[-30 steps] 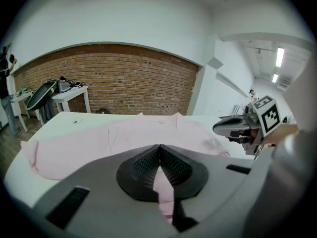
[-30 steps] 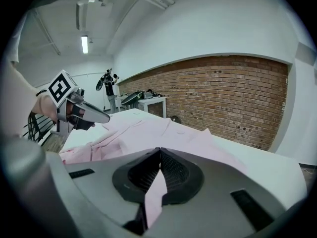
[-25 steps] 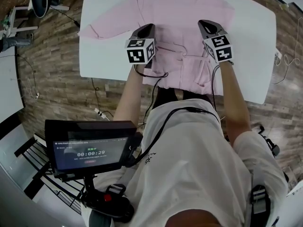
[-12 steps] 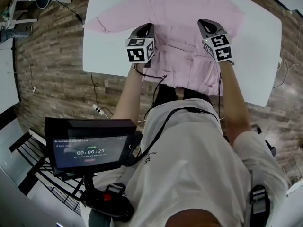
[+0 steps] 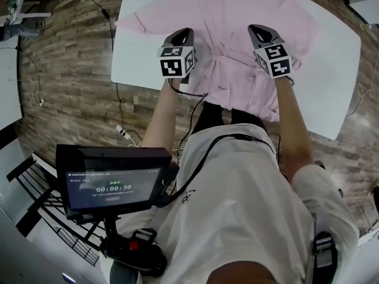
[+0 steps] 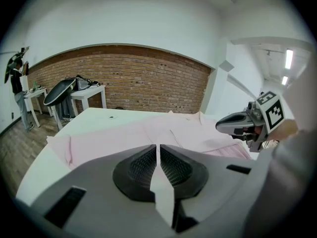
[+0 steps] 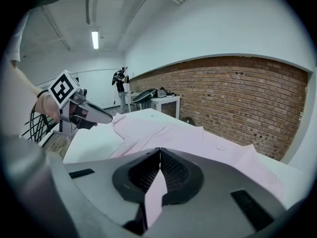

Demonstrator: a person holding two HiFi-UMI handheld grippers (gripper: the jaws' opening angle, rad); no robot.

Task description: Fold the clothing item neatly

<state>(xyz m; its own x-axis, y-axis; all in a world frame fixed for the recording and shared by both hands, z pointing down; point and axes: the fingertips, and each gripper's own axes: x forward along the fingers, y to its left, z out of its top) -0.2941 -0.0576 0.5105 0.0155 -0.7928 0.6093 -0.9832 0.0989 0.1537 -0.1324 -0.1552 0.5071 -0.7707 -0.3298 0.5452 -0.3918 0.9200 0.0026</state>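
Shows a pale pink long-sleeved shirt (image 5: 237, 13) spread over a white tabletop (image 5: 133, 64), collar end far from the person, lower edge toward the near side. One sleeve (image 5: 145, 19) stretched out flat toward the left edge of the tabletop in the head view. Cloth smooth across the upper body, gathered into soft creases and folds between the two grippers, with a crumpled lower portion (image 5: 249, 96) reaching the near tabletop edge in front of the person's torso. Left gripper (image 6: 158, 150): fingers (image 6: 141, 165) pressed together on a thin strip of the pale fabric, visible in the narrow slit between the ribbed pads. Right gripper (image 7: 159, 155): fingers (image 7: 174, 168) likewise closed, pinching a fold of the same shirt. Both grippers held side by side above the shirt's middle, well apart, one near each side of the garment. Beyond the tabletop: wood-plank floor (image 5: 65, 93) and a brick wall (image 6: 124, 78).
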